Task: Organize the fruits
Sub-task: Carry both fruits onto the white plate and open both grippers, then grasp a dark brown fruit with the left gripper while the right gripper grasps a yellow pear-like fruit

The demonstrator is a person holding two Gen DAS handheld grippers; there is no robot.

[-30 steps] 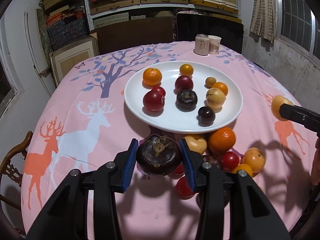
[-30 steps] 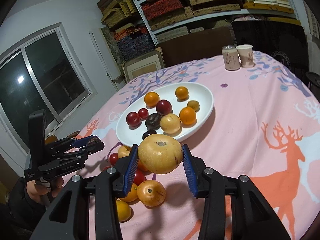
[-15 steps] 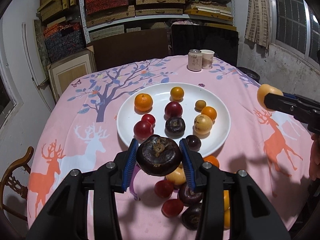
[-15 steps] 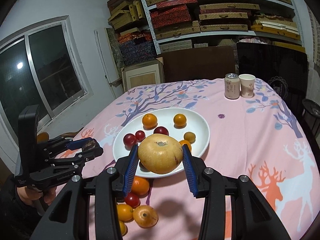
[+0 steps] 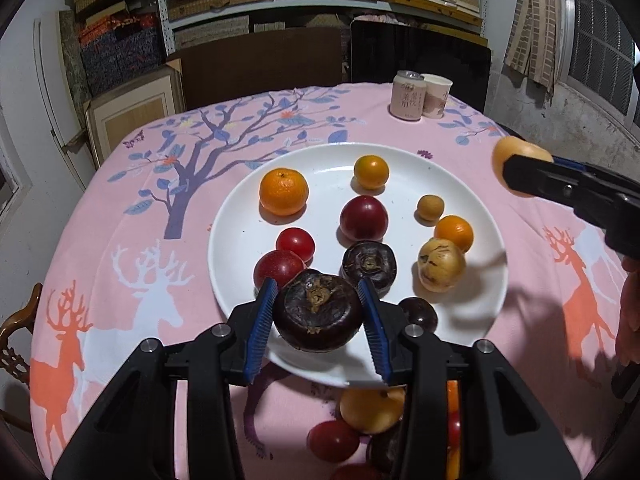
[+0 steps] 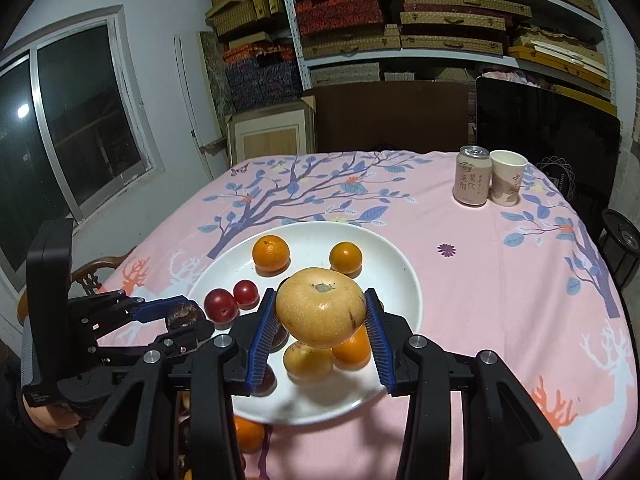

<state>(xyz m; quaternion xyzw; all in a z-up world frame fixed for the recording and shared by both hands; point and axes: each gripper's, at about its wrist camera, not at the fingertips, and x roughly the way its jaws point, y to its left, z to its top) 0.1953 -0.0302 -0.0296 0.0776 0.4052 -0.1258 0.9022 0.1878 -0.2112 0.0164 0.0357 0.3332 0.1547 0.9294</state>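
My left gripper (image 5: 318, 322) is shut on a dark purple mangosteen (image 5: 318, 316), held above the near rim of the white plate (image 5: 240, 216). The right gripper (image 6: 320, 332) is shut on a yellow pear (image 6: 320, 312) over the same plate (image 6: 396, 280). On the plate lie oranges (image 5: 284, 191), red plums (image 5: 363, 218), a second mangosteen (image 5: 369, 266) and a yellow pear (image 5: 441, 265). In the left wrist view the right gripper (image 5: 520, 168) comes in from the right with its pear (image 5: 506, 152). The left gripper (image 6: 182, 318) shows at the left of the right wrist view.
Loose fruit (image 5: 372, 408) lies on the pink deer-print tablecloth (image 5: 132, 264) just in front of the plate. A drink can (image 6: 473, 176) and a paper cup (image 6: 507, 178) stand at the table's far right. A wooden chair (image 5: 16, 320) sits at the left edge.
Both grippers have moved forward from the loose fruit pile to over the plate, each still carrying its fruit. The plate fills more of both views.
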